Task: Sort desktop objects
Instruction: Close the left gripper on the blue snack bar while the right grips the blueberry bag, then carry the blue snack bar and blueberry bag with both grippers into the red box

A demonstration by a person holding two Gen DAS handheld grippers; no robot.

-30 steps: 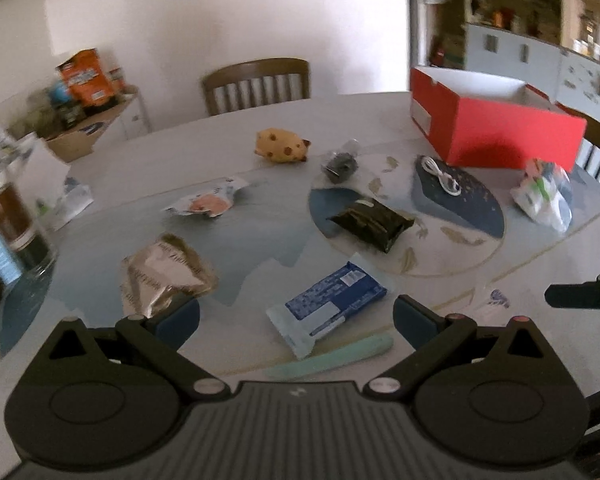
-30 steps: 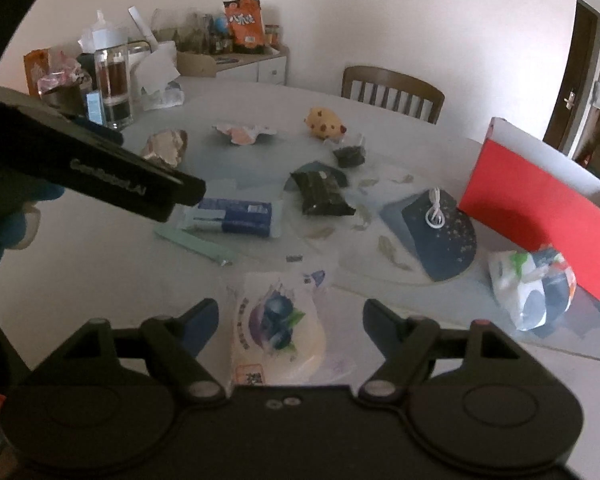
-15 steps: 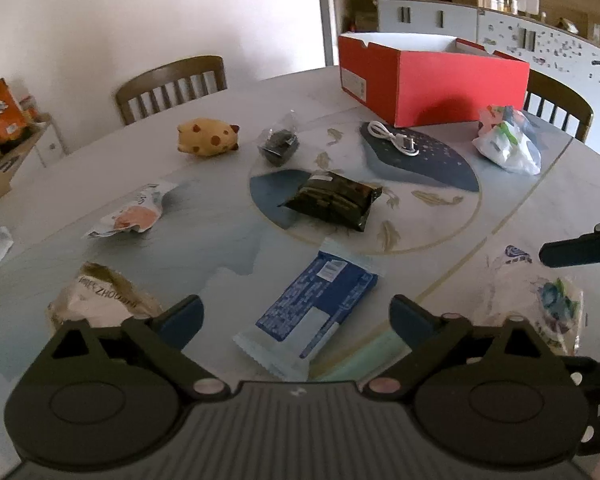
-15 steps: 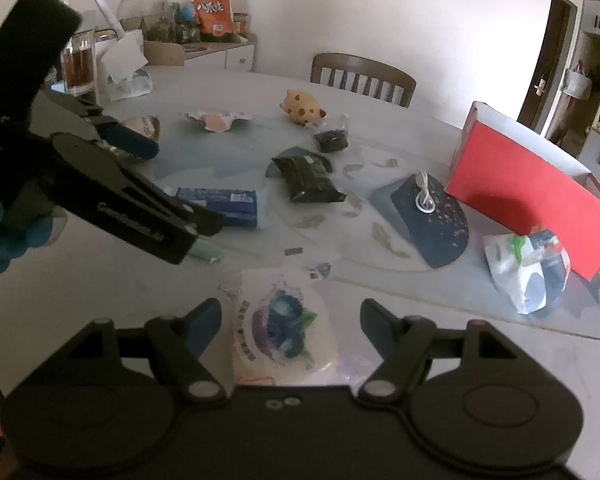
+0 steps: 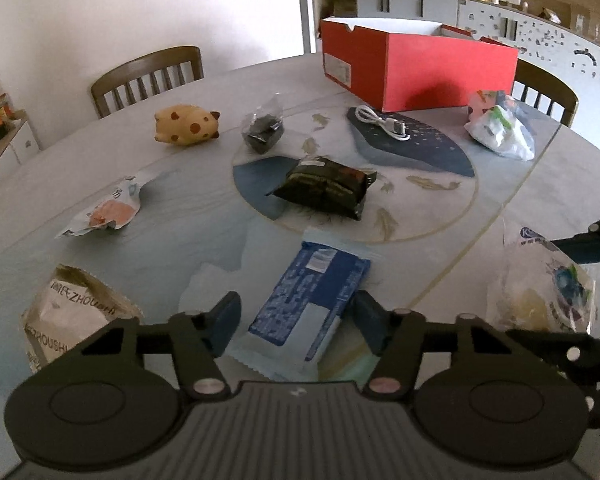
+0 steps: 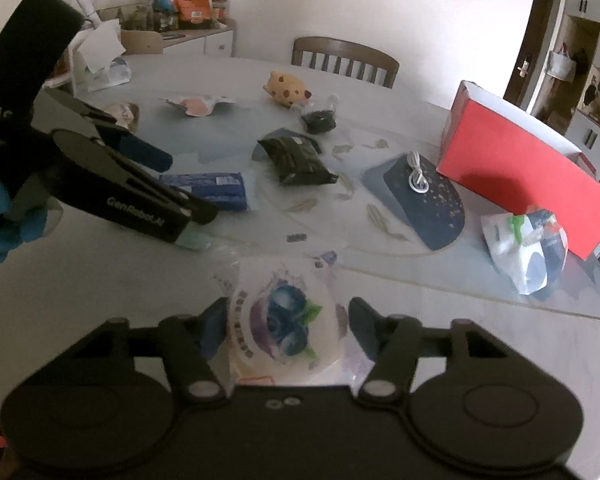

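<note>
L gripper (image 5: 296, 322) is open, fingers either side of the near end of the blue wrapped pkg (image 5: 312, 300) lying flat on the table (image 5: 180, 240); contact can't be told. A pale green strip (image 5: 360, 364) lies just under its right finger. R gripper (image 6: 286, 326) is also open, straddling the blueberry-print bag (image 6: 286, 320), pads close to the bag's sides, not clearly pressing. Ahead of L gripper: dark snack pack (image 5: 326, 186), then small black bag (image 5: 264, 128) and spotted yellow pig toy (image 5: 186, 125) further out. Ahead-right: white cable (image 5: 384, 122) on a dark patch, red box (image 5: 416, 66) beyond it at the far edge, clear bag of mixed items (image 5: 500, 126) near the box. Left of L gripper: tan crinkled pkt (image 5: 72, 312), and farther, orange-and-white pkt (image 5: 108, 212).
</note>
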